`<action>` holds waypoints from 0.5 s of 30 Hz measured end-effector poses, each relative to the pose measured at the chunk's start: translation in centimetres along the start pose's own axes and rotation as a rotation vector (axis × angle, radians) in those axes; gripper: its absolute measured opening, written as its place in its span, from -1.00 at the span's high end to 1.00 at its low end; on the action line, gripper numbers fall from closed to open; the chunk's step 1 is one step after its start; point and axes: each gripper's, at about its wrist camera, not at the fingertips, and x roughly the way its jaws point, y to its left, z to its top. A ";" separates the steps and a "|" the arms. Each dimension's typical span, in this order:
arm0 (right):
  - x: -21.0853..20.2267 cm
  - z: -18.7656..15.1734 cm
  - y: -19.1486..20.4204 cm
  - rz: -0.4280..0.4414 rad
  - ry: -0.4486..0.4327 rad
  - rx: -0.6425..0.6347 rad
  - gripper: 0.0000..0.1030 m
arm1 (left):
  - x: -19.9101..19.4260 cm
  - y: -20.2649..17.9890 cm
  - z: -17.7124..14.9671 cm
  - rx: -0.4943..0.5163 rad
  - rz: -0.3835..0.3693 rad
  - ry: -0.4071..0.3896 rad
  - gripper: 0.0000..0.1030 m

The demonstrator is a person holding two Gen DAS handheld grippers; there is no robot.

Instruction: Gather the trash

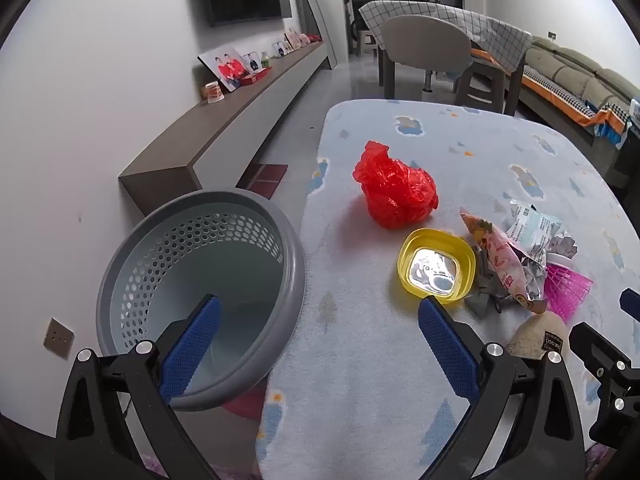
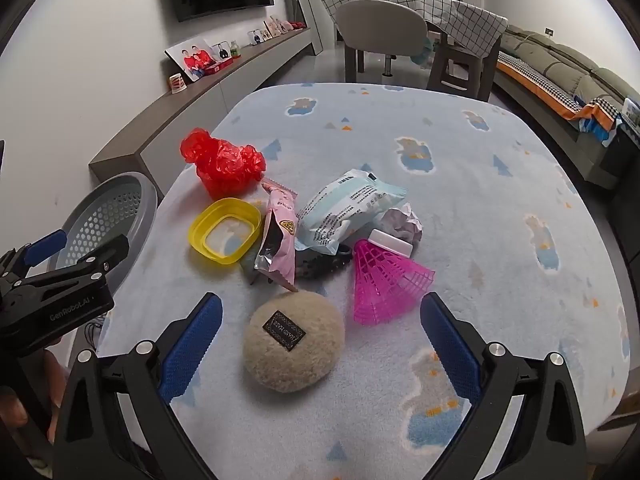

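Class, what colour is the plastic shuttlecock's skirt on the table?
Bright pink, on the shuttlecock; the right wrist view shows it best.

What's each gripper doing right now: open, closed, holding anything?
Left gripper: open, holding nothing, over the basket edge.
Right gripper: open, empty, fuzzy beige ball between its fingers.

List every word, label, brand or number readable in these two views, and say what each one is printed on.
"GenRobot.AI": on the black body of the left claw, seen in the right wrist view.
Dark tag on the beige fuzzy ball: lettering too small to read.
Pale blue packet: lines of print, too blurred to read.
Pink snack wrapper: letters cut off and creased, not readable.
Nothing else is legible.
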 end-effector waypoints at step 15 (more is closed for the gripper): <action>0.1 0.1 -0.3 0.002 0.008 -0.001 -0.84 | -0.1 -0.3 0.0 0.006 -0.002 0.002 -0.88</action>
